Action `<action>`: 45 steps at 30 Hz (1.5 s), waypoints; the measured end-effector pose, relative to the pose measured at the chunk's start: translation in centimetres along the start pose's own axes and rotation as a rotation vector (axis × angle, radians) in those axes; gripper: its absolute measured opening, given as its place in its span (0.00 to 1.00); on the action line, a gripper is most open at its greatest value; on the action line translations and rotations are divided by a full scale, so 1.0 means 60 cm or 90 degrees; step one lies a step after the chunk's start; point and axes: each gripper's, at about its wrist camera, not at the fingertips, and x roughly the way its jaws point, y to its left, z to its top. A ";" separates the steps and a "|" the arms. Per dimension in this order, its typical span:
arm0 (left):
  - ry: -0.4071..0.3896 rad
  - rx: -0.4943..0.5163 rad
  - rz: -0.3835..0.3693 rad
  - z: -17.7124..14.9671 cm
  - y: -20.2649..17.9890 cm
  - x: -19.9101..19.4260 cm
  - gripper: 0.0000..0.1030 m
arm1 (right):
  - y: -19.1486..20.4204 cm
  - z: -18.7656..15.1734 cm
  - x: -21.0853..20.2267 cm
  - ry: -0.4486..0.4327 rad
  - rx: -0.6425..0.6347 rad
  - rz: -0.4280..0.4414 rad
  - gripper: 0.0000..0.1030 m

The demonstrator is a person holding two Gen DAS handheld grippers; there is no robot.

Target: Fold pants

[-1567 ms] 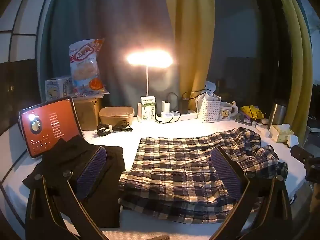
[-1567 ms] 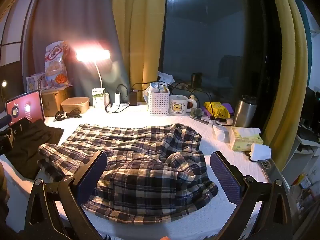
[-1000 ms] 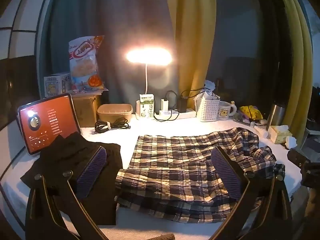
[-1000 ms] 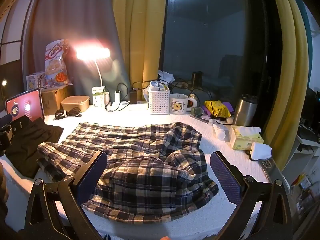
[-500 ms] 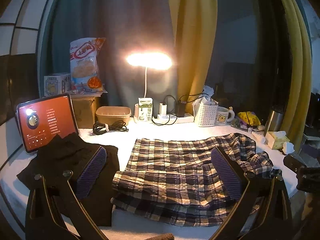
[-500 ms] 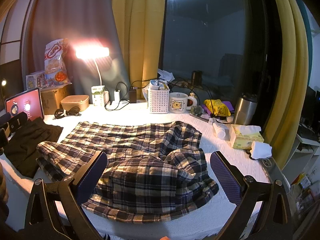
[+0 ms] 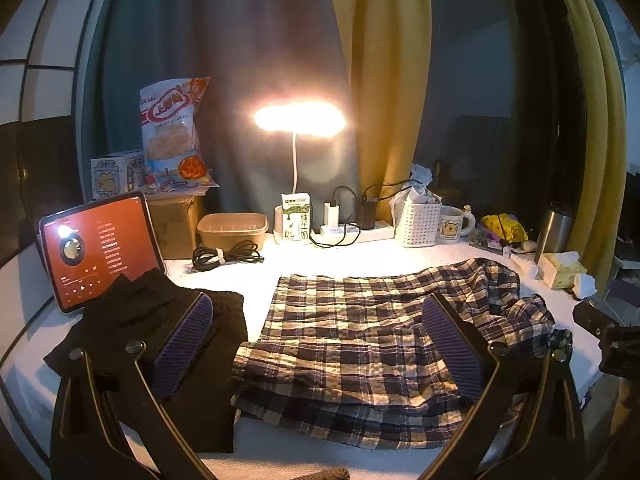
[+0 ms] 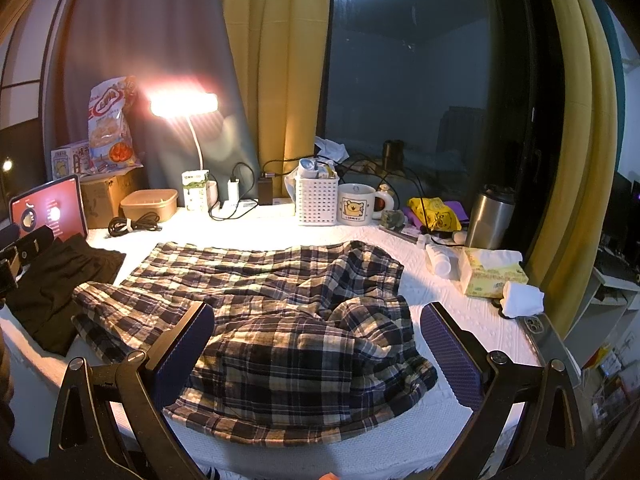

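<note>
Plaid pants (image 7: 360,332) (image 8: 280,320) lie spread across the white-covered table (image 7: 360,258) (image 8: 460,312), legs running left, waist end bunched and rumpled at the right. Near hem reaches close to the table's near edge; a bare white strip shows along that edge and a wider bare band behind the pants, toward the far clutter.

Left of the pants, just beside them: dark folded garment (image 7: 160,320) (image 8: 52,284), a lit tablet (image 7: 96,248) propped behind it. Right side: tissue box (image 8: 492,276) and a rolled white cloth (image 8: 520,298) near the table's right edge.

Far row: tan lidded tub (image 7: 232,230), contents hidden; white perforated basket (image 8: 316,200) stuffed with small packets and paper; bear mug (image 8: 356,204), inside not visible; steel tumbler (image 8: 490,216), lidded. Lamp (image 7: 300,120) lit, coiled cable (image 7: 224,256) beneath.

Left gripper (image 7: 316,344) jaws spread wide, empty, above the pants' leg end, not touching cloth. Right gripper (image 8: 316,354) likewise wide and empty, over the bunched waist end, clear of the fabric.
</note>
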 end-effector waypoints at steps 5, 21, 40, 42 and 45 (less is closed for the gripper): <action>0.002 -0.001 -0.001 -0.002 0.001 0.000 1.00 | 0.002 0.001 0.001 0.000 0.000 0.001 1.00; 0.016 -0.007 0.000 -0.003 0.007 0.008 1.00 | 0.001 -0.004 0.005 0.002 -0.001 0.000 1.00; 0.012 -0.008 -0.003 -0.002 0.008 0.007 1.00 | 0.001 -0.004 0.004 0.004 -0.002 0.000 1.00; 0.007 -0.006 -0.002 -0.003 0.008 0.003 1.00 | 0.001 -0.006 0.005 0.004 -0.001 0.000 1.00; 0.007 -0.003 -0.004 -0.004 0.008 0.001 1.00 | 0.001 -0.004 0.004 0.004 -0.002 0.001 1.00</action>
